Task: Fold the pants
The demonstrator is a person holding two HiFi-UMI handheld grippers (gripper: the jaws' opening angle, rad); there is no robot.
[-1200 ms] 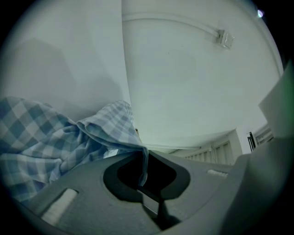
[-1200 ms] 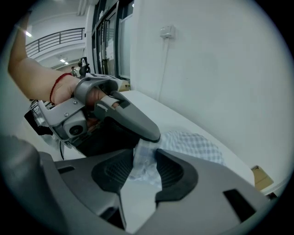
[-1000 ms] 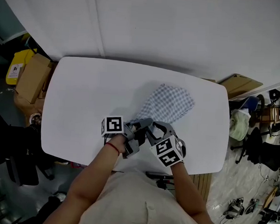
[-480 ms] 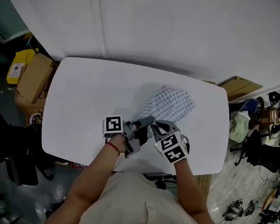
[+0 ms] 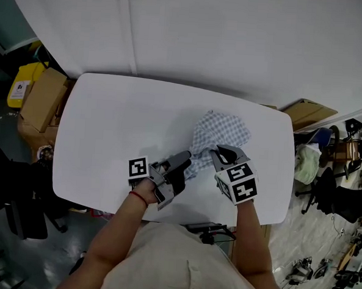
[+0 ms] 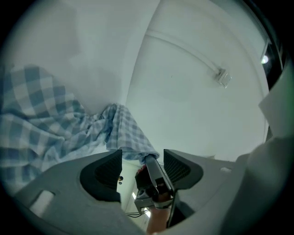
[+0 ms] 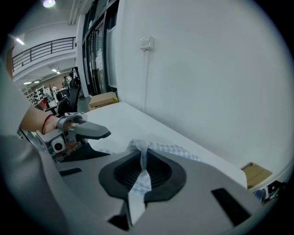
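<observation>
The blue-checked pants (image 5: 221, 134) lie bunched on the white table (image 5: 109, 118), right of centre. My right gripper (image 5: 221, 154) is shut on the near edge of the cloth. In the right gripper view a strip of the pants (image 7: 140, 179) is pinched between the closed jaws of the right gripper (image 7: 142, 158). My left gripper (image 5: 180, 171) sits just left of the pants. Its jaws have just been opening, and no cloth is between them. In the left gripper view the pants (image 6: 41, 124) lie ahead of the left gripper (image 6: 142, 158), and the right gripper (image 6: 155, 176) shows beyond it.
Cardboard boxes (image 5: 40, 98) and a yellow container (image 5: 22, 85) stand off the table's left end. Another box (image 5: 308, 111) and cluttered chairs (image 5: 331, 180) are at the right. A white wall runs behind the table. The table's near edge is close to my body.
The right gripper has closed on the pants' edge and moved right and up with it. The left gripper has opened, let go of the cloth, and shifted slightly left.
</observation>
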